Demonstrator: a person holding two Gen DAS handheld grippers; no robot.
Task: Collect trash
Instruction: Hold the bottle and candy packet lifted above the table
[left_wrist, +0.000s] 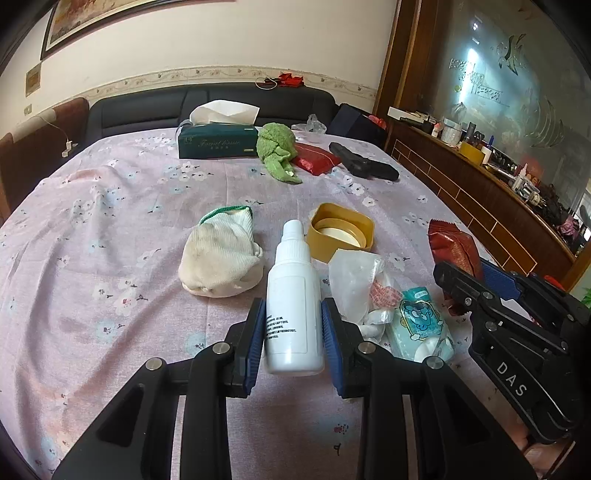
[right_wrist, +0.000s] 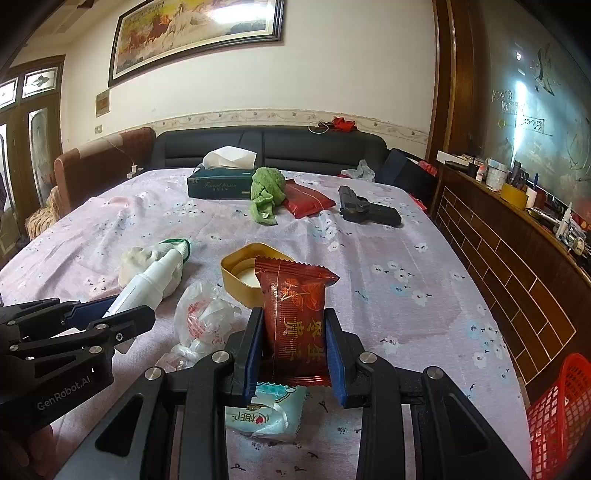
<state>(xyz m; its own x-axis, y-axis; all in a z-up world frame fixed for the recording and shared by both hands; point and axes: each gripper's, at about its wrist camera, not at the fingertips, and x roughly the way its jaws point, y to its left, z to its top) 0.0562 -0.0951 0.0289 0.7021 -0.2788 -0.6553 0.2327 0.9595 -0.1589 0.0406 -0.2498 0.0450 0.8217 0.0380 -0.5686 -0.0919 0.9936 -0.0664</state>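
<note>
My left gripper (left_wrist: 293, 325) is shut on a white plastic spray bottle (left_wrist: 293, 295), held upright above the flowered tablecloth (left_wrist: 110, 240). My right gripper (right_wrist: 294, 339) is shut on a red snack wrapper (right_wrist: 293, 306), which stands up between the blue pads. In the left wrist view the right gripper (left_wrist: 476, 284) shows at the right with that red wrapper (left_wrist: 452, 247). The left gripper (right_wrist: 110, 314) with the bottle (right_wrist: 147, 282) shows at the left of the right wrist view. On the cloth lie a crumpled clear plastic bag (left_wrist: 360, 280), a light-blue wipe packet (left_wrist: 421, 325) and a yellow lid (left_wrist: 341, 230).
A white balled sock (left_wrist: 219, 254) lies left of the bottle. Farther back are a green tissue box (left_wrist: 218, 138), a green cloth (left_wrist: 277, 147), a red packet (left_wrist: 316, 157) and a black toy pistol (left_wrist: 364, 162). A red mesh basket (right_wrist: 557, 413) stands off the table's right edge.
</note>
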